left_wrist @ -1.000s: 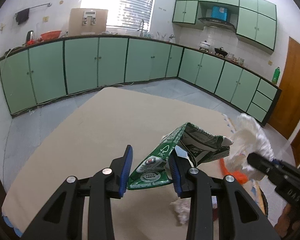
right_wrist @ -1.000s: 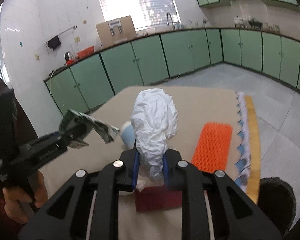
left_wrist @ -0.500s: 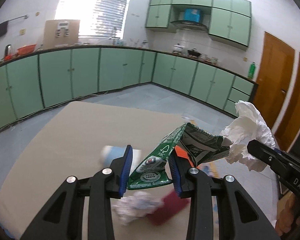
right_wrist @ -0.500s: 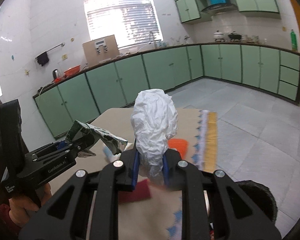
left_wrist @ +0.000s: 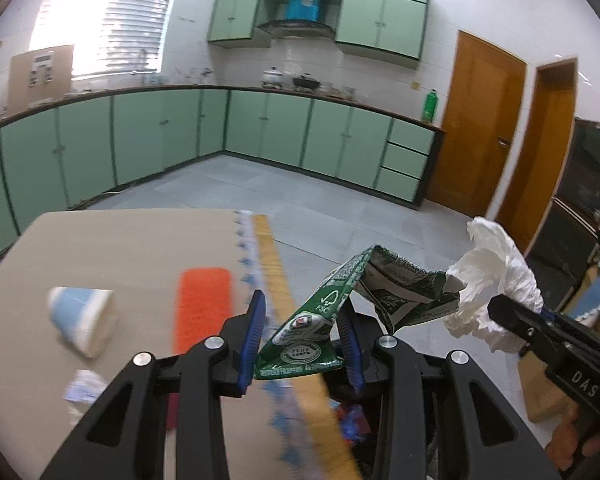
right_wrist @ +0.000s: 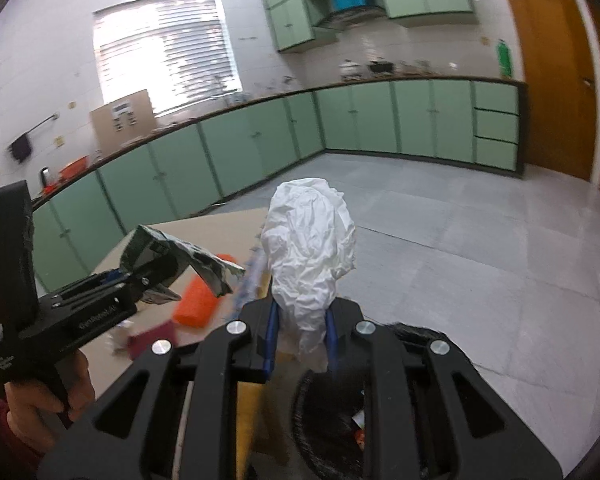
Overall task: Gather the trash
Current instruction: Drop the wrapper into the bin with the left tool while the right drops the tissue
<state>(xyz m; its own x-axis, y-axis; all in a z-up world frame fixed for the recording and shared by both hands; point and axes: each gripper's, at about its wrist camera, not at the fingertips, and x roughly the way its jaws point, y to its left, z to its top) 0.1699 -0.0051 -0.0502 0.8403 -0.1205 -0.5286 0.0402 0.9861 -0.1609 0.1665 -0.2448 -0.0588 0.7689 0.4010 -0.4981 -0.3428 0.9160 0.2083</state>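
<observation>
My left gripper [left_wrist: 302,338] is shut on a crushed green carton [left_wrist: 364,304] and holds it in the air past the table's right edge. The carton also shows in the right wrist view [right_wrist: 180,258]. My right gripper [right_wrist: 298,334] is shut on a crumpled white tissue [right_wrist: 310,248], also seen in the left wrist view [left_wrist: 494,280]. A black trash bin [right_wrist: 332,420] with some waste inside stands on the floor right under the right gripper.
On the table [left_wrist: 100,240] lie a tipped blue-and-white paper cup [left_wrist: 82,320], an orange mesh piece [left_wrist: 202,306], a dark red object [right_wrist: 152,342] and a small white paper scrap [left_wrist: 82,388]. The tablecloth's yellow border [left_wrist: 276,280] marks the right edge. Green cabinets line the walls.
Both grippers have swung right with their loads, from over the table toward its right edge. The bin has come into view under the right gripper.
</observation>
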